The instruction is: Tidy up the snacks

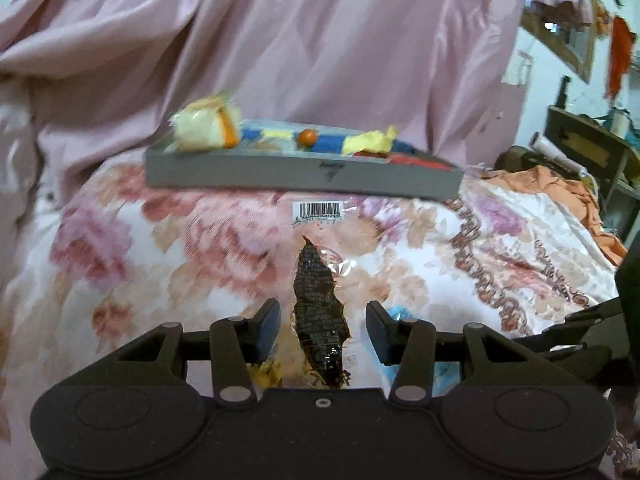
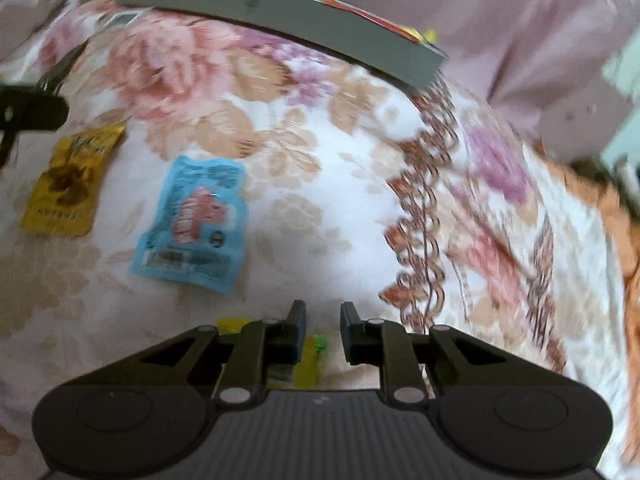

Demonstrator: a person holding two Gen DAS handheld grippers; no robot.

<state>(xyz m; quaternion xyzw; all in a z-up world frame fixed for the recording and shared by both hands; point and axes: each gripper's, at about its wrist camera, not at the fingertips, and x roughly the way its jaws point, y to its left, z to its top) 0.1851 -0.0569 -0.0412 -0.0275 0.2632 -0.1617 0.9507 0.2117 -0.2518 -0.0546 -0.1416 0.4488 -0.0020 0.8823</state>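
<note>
My left gripper (image 1: 323,322) is shut on a clear packet (image 1: 320,300) with a dark snack inside. The packet sticks forward, its barcode end close to the grey tray (image 1: 304,174). That tray lies on the floral bedspread and holds several snacks: a pale wrapped bun (image 1: 206,128), an orange ball (image 1: 308,137), and blue, yellow and red packets. My right gripper (image 2: 323,328) hovers over the bedspread with its jaws a narrow gap apart and nothing between them. A yellow packet with a green spot (image 2: 310,364) lies under its left finger. A blue packet (image 2: 192,220) and a yellow-brown packet (image 2: 68,184) lie further left.
The grey tray (image 2: 320,20) runs along the far side in the right wrist view. Pink satin fabric (image 1: 280,40) rises behind it. An orange cloth (image 1: 560,192) and a dark shelf unit (image 1: 588,148) stand at the right. The left gripper's body (image 2: 28,112) shows at the left edge.
</note>
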